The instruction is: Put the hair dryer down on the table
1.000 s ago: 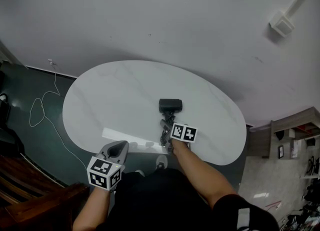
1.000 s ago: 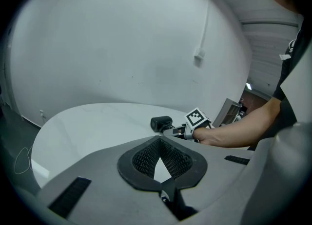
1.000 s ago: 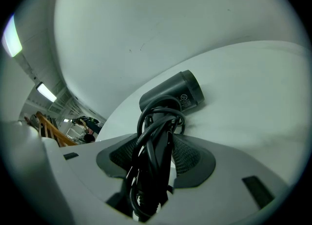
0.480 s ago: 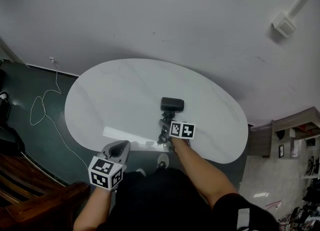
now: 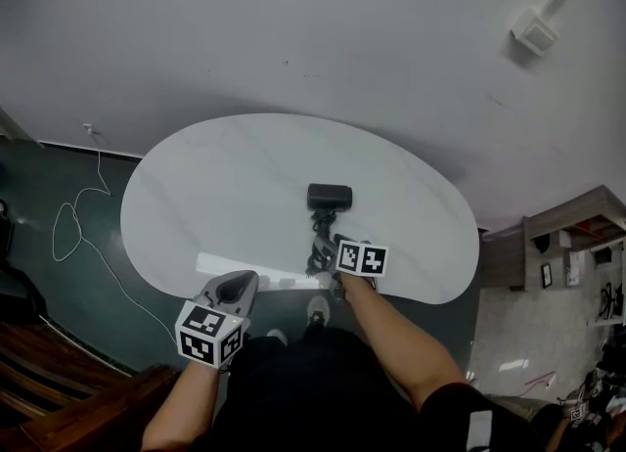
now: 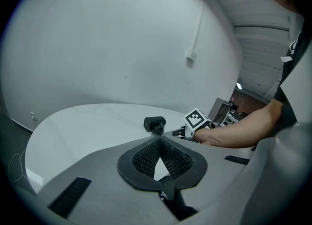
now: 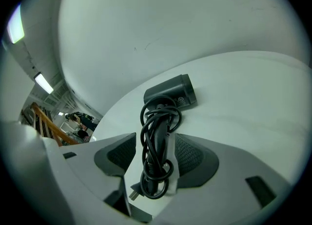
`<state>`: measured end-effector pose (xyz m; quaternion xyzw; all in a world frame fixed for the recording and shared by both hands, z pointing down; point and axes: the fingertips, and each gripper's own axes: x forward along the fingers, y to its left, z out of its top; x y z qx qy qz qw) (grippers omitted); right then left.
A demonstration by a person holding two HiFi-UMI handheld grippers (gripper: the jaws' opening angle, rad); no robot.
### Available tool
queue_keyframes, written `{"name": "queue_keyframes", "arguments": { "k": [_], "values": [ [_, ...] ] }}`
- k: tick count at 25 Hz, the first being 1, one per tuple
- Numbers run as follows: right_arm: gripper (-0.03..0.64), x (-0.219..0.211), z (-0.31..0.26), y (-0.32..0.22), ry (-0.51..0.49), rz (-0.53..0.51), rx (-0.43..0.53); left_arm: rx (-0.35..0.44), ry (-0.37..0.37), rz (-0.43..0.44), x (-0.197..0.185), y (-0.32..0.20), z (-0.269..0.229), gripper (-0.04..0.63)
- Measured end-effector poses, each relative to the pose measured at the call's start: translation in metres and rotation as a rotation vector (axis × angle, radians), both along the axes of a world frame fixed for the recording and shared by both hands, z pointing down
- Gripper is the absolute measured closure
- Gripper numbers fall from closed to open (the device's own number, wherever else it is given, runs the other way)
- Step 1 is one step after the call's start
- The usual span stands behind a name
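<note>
Hair dryer [image 7: 170, 94] lies flat on the white oval table [image 5: 215, 186], its cord wound round the handle. The handle sits between the jaws of the right gripper [image 7: 155, 143], which have just been opening and stand released, clear of it. The left gripper [image 6: 159, 140] hovers at the table's near edge, tips together and empty.
</note>
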<state>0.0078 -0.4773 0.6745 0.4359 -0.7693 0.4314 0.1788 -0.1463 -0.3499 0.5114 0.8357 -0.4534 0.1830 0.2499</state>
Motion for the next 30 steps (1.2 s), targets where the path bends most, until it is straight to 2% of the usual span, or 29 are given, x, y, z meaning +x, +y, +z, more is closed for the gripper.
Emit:
{"name": "queue_keyframes", "arguments": {
  "k": [4,9,19,25,30],
  "values": [
    [0.387,0.011,-0.015,0.017,0.011,0.02,0.049,0.009,0.004,0.05,0.006,0.006,-0.001,0.584],
    [0.394,0.017,-0.049,0.043,0.021,0.004,0.158,0.031,0.008,0.111,0.016,0.018,-0.004,0.584],
    [0.584,0.012,-0.129,0.112,-0.109,0.024,0.334,0.066,0.035,0.203,0.031,0.051,-0.012,0.584],
    [0.607,0.02,-0.162,0.141,-0.183,0.048,0.395,0.075,0.055,0.229,0.041,0.061,-0.016,0.584],
    [0.609,0.033,-0.186,0.154,-0.179,-0.01,0.457,0.108,0.066,0.216,0.051,0.058,-0.027,0.584]
  ]
}}
